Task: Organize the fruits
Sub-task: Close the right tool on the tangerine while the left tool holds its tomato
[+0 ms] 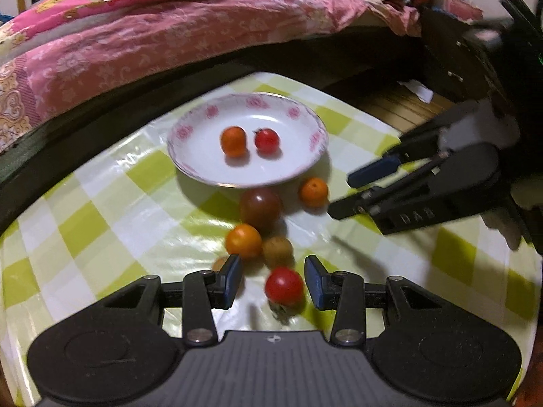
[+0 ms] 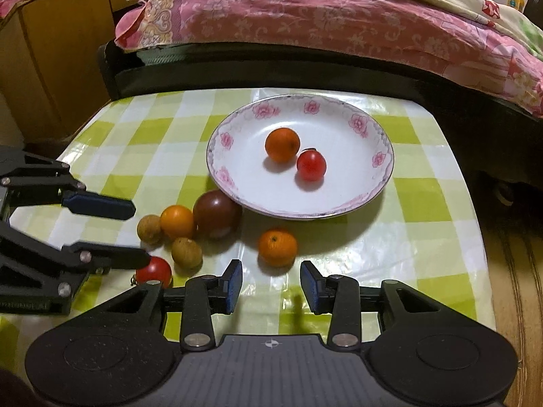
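A: Checked tablecloth (image 2: 152, 139) beside a bed; plate (image 2: 380, 183) near its far edge holds two fruits.
B: Six wait outside. Left gripper (image 1: 273, 279) straddles the red tomato (image 1: 284, 286), seemingly unclamped; right gripper (image 2: 271, 279), opening, empty, faces the orange (image 2: 277, 247).

The counter (image 2: 135, 129) wears a glossy cloth of green and white checks. A white plate (image 2: 380, 183) with pink flowers on its rim sits toward the far edge. In front of it, straight on the cloth, lie loose fruits — a dark tomato (image 2: 217, 215), two oranges (image 2: 176, 221) (image 2: 277, 247), two small brown fruits (image 2: 148, 229) (image 2: 186, 252) and a red tomato (image 2: 154, 271) nearest the front.
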Demonstrator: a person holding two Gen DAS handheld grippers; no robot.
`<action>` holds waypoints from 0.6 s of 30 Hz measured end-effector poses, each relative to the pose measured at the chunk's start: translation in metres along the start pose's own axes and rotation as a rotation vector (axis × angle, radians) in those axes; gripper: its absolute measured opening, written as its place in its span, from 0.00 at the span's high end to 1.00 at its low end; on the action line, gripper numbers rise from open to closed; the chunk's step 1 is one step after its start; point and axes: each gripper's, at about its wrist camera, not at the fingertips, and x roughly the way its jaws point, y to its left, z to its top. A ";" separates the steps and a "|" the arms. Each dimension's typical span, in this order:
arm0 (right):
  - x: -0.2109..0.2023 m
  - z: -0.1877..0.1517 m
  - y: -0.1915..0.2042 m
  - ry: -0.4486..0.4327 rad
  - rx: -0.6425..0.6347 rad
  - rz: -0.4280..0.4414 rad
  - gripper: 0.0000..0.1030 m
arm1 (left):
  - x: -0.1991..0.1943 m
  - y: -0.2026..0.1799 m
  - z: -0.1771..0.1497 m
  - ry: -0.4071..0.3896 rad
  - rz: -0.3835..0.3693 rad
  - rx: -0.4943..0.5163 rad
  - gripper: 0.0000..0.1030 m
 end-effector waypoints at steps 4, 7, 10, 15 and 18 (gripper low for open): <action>0.001 -0.001 -0.001 0.005 -0.005 -0.003 0.63 | 0.002 -0.004 -0.004 0.019 -0.017 0.003 0.54; 0.001 -0.001 -0.004 0.003 0.000 -0.003 0.59 | 0.006 -0.007 -0.007 0.030 -0.011 0.019 0.54; 0.003 0.000 -0.005 0.003 0.004 -0.002 0.59 | 0.011 -0.007 -0.010 0.045 0.000 0.019 0.54; 0.007 0.001 -0.007 0.004 0.010 -0.003 0.59 | 0.017 -0.009 -0.010 0.058 0.001 0.022 0.54; 0.011 0.001 -0.007 0.008 0.009 -0.005 0.59 | 0.020 -0.010 -0.010 0.062 -0.005 0.029 0.54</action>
